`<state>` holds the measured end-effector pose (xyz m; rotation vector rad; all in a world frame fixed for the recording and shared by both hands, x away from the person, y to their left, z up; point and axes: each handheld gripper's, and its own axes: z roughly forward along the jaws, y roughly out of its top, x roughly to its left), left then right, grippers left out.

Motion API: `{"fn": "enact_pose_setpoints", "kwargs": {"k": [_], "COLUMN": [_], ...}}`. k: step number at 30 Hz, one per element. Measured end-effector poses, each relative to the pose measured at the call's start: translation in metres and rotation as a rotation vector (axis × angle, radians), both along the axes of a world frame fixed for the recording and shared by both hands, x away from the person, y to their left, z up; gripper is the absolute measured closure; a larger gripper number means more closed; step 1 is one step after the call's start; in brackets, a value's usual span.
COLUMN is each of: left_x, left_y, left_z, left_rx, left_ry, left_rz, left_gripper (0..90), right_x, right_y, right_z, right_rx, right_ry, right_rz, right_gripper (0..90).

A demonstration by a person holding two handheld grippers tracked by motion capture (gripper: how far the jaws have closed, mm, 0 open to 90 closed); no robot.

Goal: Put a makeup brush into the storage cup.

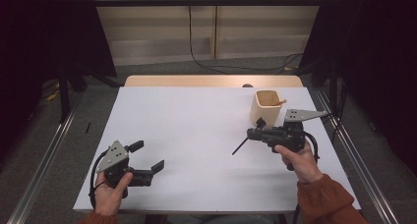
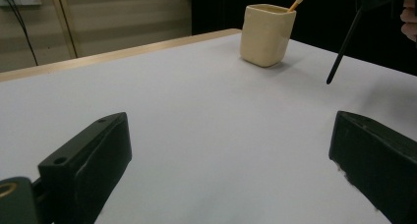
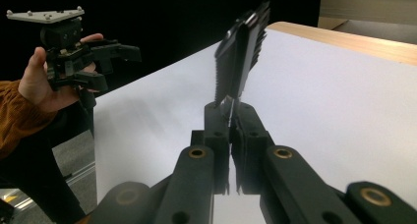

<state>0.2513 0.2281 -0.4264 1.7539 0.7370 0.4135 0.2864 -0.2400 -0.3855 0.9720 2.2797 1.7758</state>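
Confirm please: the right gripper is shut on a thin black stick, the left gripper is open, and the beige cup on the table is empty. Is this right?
Not quite. The beige cup is not empty: a light wooden stick leans out of it, as the left gripper view shows. The rest holds: the right gripper is shut on the thin black stick, and the left gripper is open.

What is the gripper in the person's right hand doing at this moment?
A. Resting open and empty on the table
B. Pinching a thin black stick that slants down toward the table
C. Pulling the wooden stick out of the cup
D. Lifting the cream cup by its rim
B: the right gripper has its jaws shut on the thin black stick, which slants down over the white table, beside the cream cup.
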Motion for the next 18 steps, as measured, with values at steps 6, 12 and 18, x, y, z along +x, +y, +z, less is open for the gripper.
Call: {"fn": "enact_pose_setpoints", "kwargs": {"k": [6, 12, 18], "left_x": [0.000, -0.004, -0.008], "left_y": [0.013, 0.016, 0.015], "left_z": [0.000, -0.005, -0.007], "left_rx": [-0.026, -0.014, -0.006], "left_ry": [-0.012, -0.011, 0.005], "left_rz": [0.024, 0.049, 0.051], "left_gripper": [2.5, 2.1, 2.1], "right_x": [0.000, 0.000, 0.001], "right_y": [-0.009, -0.019, -0.026], "right_z": [0.005, 0.016, 0.030], "right_rx": [-0.001, -0.005, -0.031], "right_ry": [-0.011, -0.032, -0.055], "right_rz": [-0.024, -0.052, -0.069], "right_gripper": [85.9, 85.9, 85.9]}}
